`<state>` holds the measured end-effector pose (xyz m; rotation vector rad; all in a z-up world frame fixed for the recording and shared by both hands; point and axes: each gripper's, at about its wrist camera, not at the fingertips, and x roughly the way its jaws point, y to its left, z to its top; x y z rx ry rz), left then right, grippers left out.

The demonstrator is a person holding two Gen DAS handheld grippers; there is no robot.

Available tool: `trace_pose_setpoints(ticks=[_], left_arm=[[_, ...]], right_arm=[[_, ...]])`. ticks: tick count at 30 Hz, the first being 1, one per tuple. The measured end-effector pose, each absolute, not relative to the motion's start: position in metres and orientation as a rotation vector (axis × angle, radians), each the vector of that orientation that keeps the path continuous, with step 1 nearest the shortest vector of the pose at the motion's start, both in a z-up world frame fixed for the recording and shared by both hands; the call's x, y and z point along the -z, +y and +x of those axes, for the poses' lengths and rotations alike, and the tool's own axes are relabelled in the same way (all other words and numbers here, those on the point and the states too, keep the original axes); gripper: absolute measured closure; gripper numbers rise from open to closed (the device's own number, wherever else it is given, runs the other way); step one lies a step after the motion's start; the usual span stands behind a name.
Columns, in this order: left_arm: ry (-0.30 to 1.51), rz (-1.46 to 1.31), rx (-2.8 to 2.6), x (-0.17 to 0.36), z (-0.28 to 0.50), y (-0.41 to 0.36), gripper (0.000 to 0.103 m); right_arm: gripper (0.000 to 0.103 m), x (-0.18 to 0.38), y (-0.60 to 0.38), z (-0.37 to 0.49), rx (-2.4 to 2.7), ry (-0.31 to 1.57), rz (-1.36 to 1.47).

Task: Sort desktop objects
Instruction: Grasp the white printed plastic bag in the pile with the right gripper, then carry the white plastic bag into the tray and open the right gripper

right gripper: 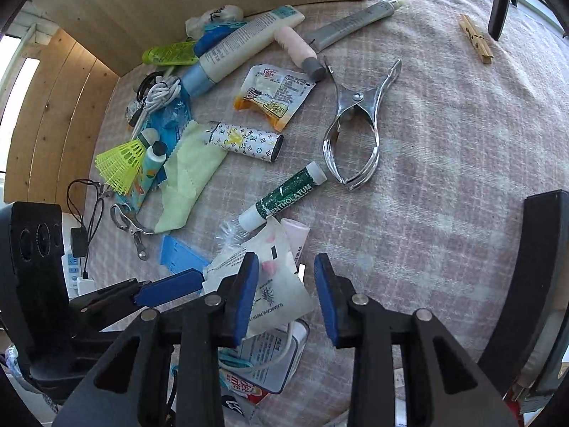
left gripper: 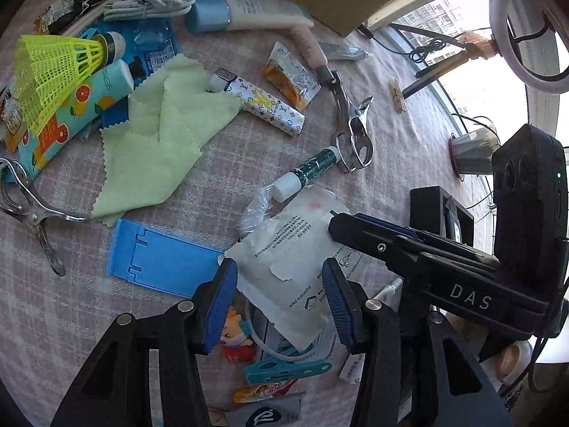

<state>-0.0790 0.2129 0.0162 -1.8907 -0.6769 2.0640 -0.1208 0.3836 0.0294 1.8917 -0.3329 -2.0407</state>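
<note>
Sorting is barely beginning: both the left tool (left gripper: 281,302) and right tool (right gripper: 286,295) are hovering open over the white paper packet (left gripper: 291,267), clutter covering the desk (right gripper: 444,178).

A woven wool-like tablecloth (right gripper: 444,163) (matt, coarse) carries a shiny metal clip (right gripper: 352,135), crinkled paper pouch (left gripper: 295,259) and wooden clothespin (right gripper: 476,38).

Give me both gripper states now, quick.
Left gripper: open, holding nothing, over the white paper packet.
Right gripper: open, holding nothing, above the same packet.
</note>
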Motion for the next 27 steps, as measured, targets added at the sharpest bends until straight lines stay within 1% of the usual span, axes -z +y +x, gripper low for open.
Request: trace_pose_setpoints(ticks=[6,9,12,14,18,22,25,27], left_arm=[[-0.708,-1.881,-2.053,-0.015,-0.082,0.214,0.057],[-0.706,-1.890,-2.072,-0.016,-0.082,0.212,0.057],[-0.738,-1.928,-2.081,-0.011,-0.079,0.201,0.054],[-0.781,-1.925,-2.039,-0.007,-0.077,0.198,0.054],[-0.788,-1.903,-2.036,-0.008,-0.078,0.201,0.054],[-0.733,-1.875,-2.080,-0.015,-0.079,0.211,0.060],[-0.696,-1.844,-2.106,-0.024,-0.077,0.213,0.064],[-0.685,-1.828,-2.117,-0.029,-0.076,0.213,0.064]], right_arm=[[0.078,-0.032,0.383,-0.119,2.049,-0.348,1.876],[0.079,-0.031,0.384,-0.119,2.050,-0.351,1.879],[0.079,-0.031,0.387,-0.117,2.061,-0.347,1.879],[0.079,-0.029,0.388,-0.117,2.056,-0.361,1.882],[0.079,-0.028,0.385,-0.116,2.037,-0.367,1.880],[0.079,-0.031,0.381,-0.112,2.029,-0.358,1.866],[0.080,-0.034,0.382,-0.111,2.023,-0.408,1.845],[0.081,-0.037,0.385,-0.108,2.003,-0.441,1.832]])
